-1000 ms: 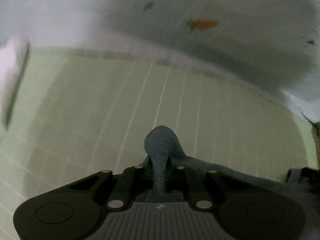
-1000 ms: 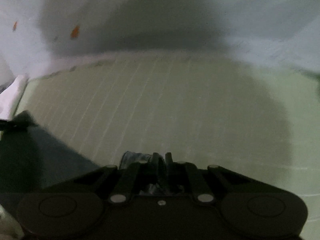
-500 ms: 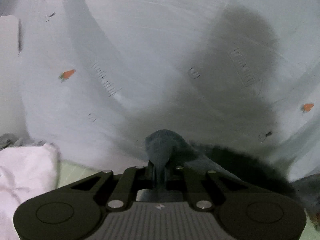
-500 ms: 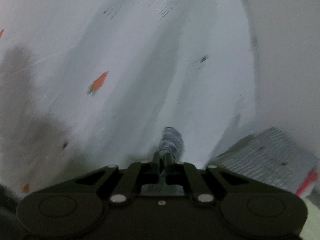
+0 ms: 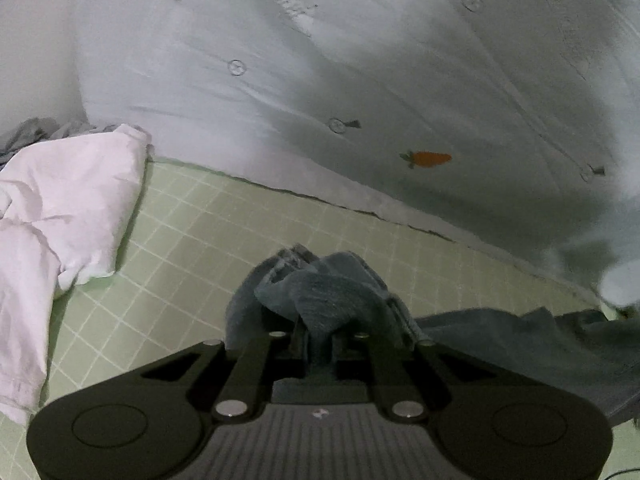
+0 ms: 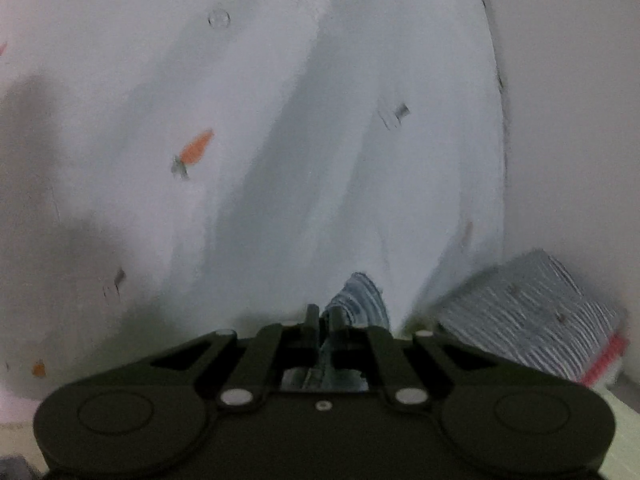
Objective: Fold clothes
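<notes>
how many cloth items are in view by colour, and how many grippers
dark grey-blue garment, held in both grippers: 1
white garment: 1
grey garment behind the white one: 1
grey striped folded cloth: 1
pale sheet with carrot print: 1
grippers: 2, left gripper and right gripper
total: 7

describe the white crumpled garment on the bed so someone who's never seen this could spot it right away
Start at the green checked sheet that runs below the pale carrot-print quilt. At the sheet's left edge lies the white garment, a crumpled, creased heap. It is the only white cloth there; the grey-blue garment is dark.
</notes>
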The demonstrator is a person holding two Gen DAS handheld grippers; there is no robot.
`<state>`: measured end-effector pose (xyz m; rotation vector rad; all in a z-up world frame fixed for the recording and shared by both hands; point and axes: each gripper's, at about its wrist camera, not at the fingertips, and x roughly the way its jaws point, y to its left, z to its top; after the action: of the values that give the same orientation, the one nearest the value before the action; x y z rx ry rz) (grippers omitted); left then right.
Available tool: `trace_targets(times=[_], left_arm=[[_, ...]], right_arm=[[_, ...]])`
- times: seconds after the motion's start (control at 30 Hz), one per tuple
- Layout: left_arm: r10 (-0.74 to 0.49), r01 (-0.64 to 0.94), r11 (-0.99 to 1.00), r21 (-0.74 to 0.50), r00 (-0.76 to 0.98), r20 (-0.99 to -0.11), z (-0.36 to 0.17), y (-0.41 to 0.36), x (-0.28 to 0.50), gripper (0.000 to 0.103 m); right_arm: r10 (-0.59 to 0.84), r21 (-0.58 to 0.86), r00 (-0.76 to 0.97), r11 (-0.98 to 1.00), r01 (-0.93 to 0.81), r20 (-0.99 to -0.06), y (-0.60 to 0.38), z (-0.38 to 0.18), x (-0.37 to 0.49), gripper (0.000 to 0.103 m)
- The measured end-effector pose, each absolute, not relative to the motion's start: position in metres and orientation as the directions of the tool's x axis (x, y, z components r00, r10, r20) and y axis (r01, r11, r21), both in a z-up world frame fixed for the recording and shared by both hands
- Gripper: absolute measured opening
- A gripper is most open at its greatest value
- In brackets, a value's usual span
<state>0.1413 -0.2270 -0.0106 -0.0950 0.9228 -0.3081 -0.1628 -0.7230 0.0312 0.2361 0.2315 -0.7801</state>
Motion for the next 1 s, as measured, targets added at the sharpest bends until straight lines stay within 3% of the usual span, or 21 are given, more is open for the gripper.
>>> trace_targets(times=[0.27, 0.4, 0.53, 0.57, 0.6, 0.63, 0.67, 0.9, 1.0], left_arm=[[-0.258, 0.168, 0.966, -0.196, 0.594, -0.762, -0.016, -0.234, 0.165, 0.013], [-0.217, 0.117, 0.976, -0.183, 0.591, -0.777, -0.028, -0.235, 0.176, 0.017], [-0.201, 0.09, 0.979, -0.183, 0.573, -0.794, -0.04, -0.236, 0.181, 0.021], [-0.204, 0.097, 0.979, -0.182, 0.576, -0.792, -0.04, -0.237, 0.179, 0.023], [-0.207, 0.104, 0.978, -0.18, 0.579, -0.788, -0.04, -0.238, 0.178, 0.026], [-0.201, 0.107, 0.98, -0.171, 0.583, -0.787, -0.04, -0.238, 0.177, 0.031], [-0.188, 0.103, 0.982, -0.158, 0.585, -0.788, -0.042, -0.239, 0.176, 0.035], [-0.182, 0.087, 0.983, -0.162, 0.572, -0.8, -0.047, -0.243, 0.18, 0.043], [-0.182, 0.114, 0.983, -0.142, 0.601, -0.778, -0.038, -0.247, 0.174, 0.053]], right_arm=[[-0.648, 0.101, 0.741, 0.737, 0.668, -0.174, -0.761, 0.053, -0.078, 0.004], [-0.643, 0.14, 0.753, 0.74, 0.658, -0.143, -0.782, 0.031, -0.03, 0.005], [-0.558, 0.136, 0.716, 0.741, 0.658, -0.42, -0.799, -0.027, 0.009, 0.008], [-0.551, 0.143, 0.709, 0.736, 0.661, -0.439, -0.795, -0.038, 0.005, 0.009], [-0.551, 0.159, 0.706, 0.727, 0.668, -0.445, -0.79, -0.048, -0.004, 0.026], [-0.564, 0.18, 0.689, 0.7, 0.691, -0.455, -0.784, -0.057, -0.018, 0.05], [-0.581, 0.202, 0.669, 0.666, 0.718, -0.464, -0.778, -0.066, -0.031, 0.055], [-0.531, 0.28, 0.51, 0.455, 0.846, -0.677, -0.75, -0.144, -0.103, 0.057], [-0.48, 0.308, 0.493, 0.413, 0.857, -0.726, -0.738, -0.171, -0.108, 0.059]])
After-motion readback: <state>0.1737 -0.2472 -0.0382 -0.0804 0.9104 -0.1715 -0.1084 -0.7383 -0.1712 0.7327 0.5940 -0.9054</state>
